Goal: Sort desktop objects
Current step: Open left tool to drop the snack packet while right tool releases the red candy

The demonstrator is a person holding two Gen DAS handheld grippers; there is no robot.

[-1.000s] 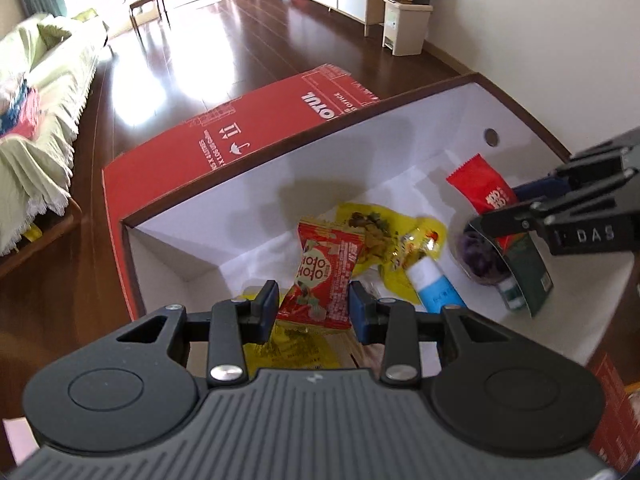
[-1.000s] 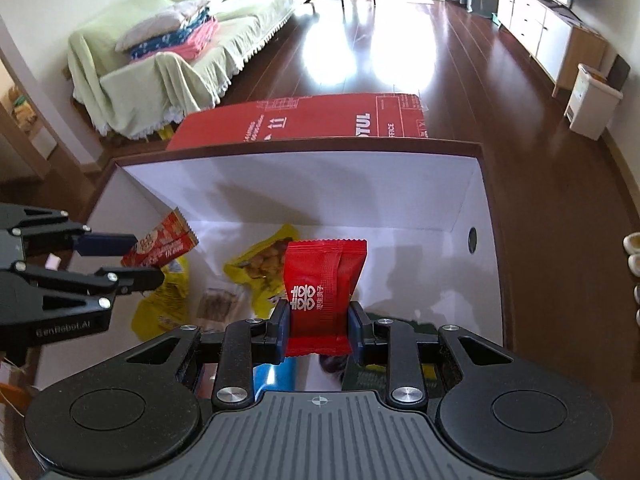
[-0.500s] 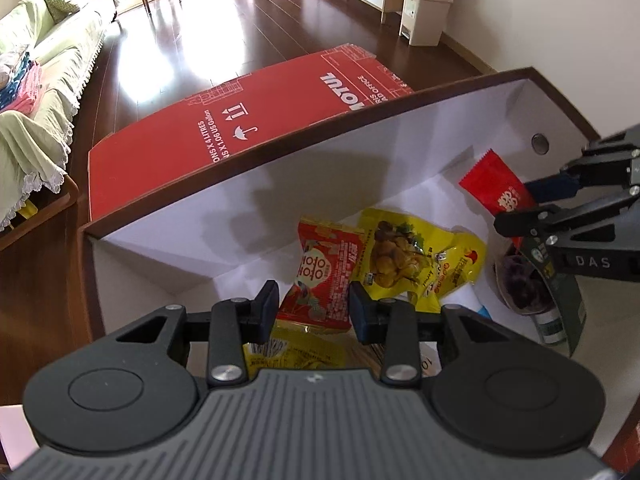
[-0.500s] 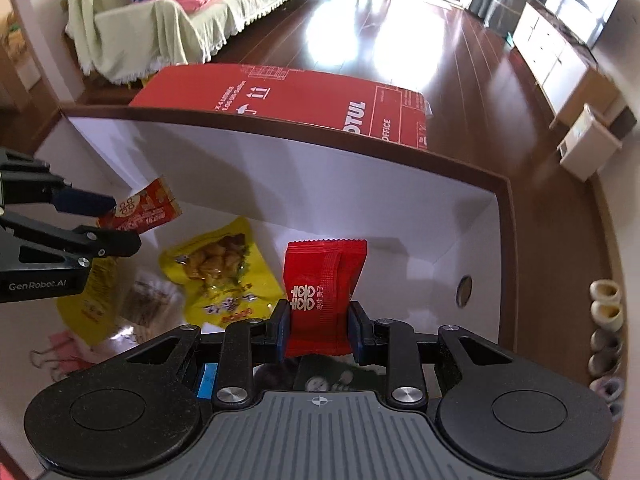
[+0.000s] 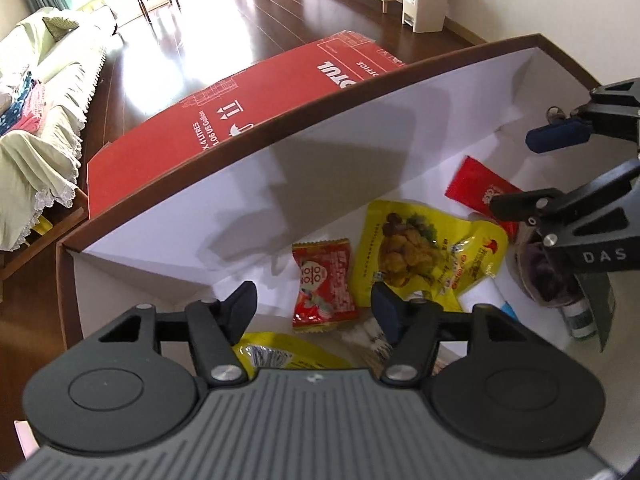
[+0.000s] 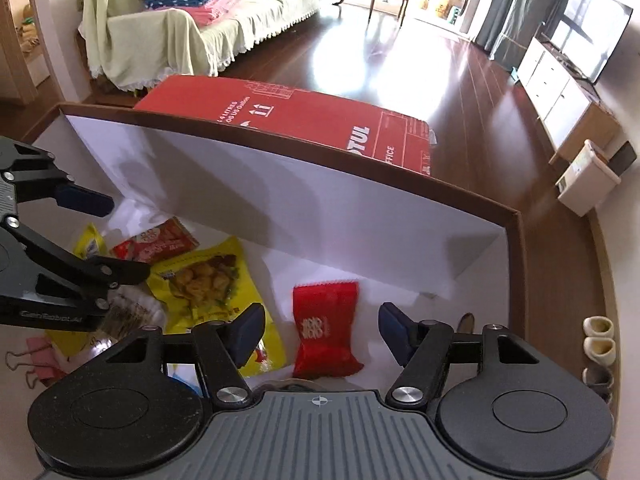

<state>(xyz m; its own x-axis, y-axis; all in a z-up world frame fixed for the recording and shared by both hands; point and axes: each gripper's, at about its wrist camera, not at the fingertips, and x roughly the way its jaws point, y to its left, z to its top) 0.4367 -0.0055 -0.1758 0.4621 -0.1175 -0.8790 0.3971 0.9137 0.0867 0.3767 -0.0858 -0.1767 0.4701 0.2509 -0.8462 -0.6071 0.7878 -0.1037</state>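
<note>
Both claws hang spread and empty over the white-lined box [image 5: 360,128]. The left claw [image 5: 314,310] is above a red strawberry-print sachet [image 5: 322,286] near the box's left wall, the right claw [image 6: 320,334] above a plain red packet [image 6: 325,330] toward the right wall — both lying among the snacks on the box floor. The risk now, likely, is pulling out carelessly — a finger could snag the yellow pouch [image 5: 428,252] lying between the two.

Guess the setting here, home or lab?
Most likely a home living room: a cloth-covered sofa with folded blankets, a glossy wooden floor, and a TV over a low white cabinet.
</note>
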